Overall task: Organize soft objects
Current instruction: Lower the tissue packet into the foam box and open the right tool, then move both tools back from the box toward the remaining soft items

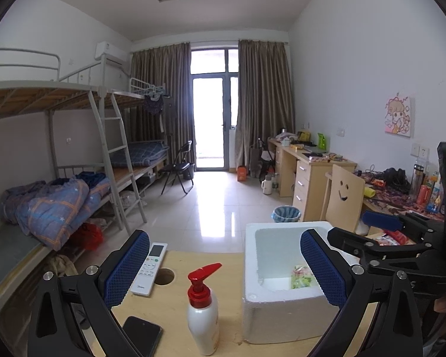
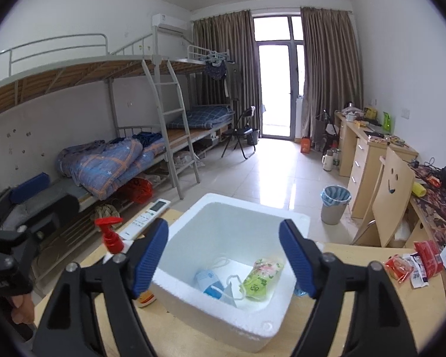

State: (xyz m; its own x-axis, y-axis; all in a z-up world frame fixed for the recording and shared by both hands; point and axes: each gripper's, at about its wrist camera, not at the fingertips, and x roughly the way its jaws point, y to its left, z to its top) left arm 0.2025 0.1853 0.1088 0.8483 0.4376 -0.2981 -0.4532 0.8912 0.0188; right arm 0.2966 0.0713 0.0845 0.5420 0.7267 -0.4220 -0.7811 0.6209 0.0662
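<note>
Dorm desk, green packet (image 2: 261,276) in foam box (image 2: 223,324), below right gripper (image 2: 224,261) fingers spread apart, empty.

Pouch (image 2: 262,276) and mask (image 2: 212,282) inside foam box (image 2: 223,319), pump bottle (image 1: 203,306) left.

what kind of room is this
Most likely a shared dormitory room: metal bunk beds with a ladder along one wall, a row of study desks opposite, and curtains framing a balcony door at the far end.
</note>
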